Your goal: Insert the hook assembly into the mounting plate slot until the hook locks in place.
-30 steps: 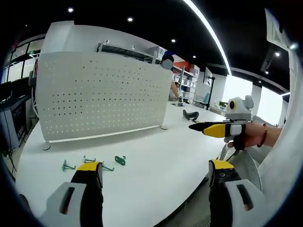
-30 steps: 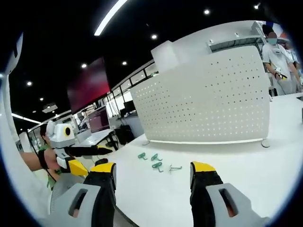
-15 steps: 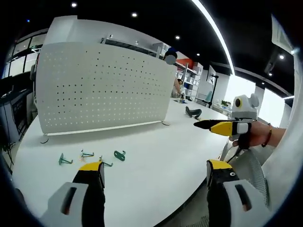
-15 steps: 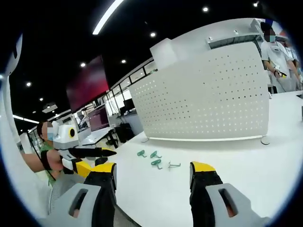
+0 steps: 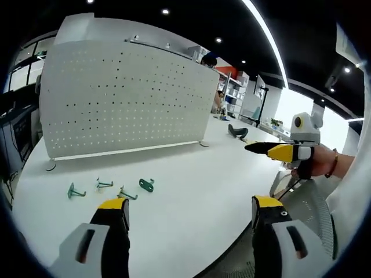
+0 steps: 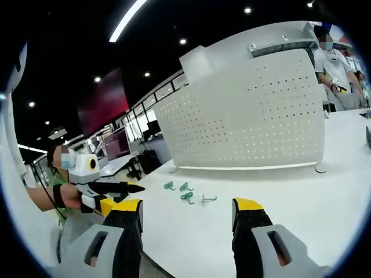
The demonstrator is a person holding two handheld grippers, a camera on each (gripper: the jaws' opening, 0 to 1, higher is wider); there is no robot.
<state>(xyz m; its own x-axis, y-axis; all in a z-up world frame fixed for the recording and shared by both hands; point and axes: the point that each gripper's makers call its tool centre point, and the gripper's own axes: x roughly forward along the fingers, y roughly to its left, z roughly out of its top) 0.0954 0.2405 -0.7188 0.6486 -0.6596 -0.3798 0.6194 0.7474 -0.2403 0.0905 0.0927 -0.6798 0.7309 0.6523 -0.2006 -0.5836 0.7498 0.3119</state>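
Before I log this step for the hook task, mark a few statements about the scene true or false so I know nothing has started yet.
1. Several green hooks lie loose on the white table. True.
2. The left tool holds a hook. False: its jaws stand apart with nothing between them.
3. The perforated panel stands upright on the table. True.
4. A hook already hangs on the panel. False: no hook is seen on it; they lie on the table in front.
5. The right tool is shut. False: its jaws are apart.
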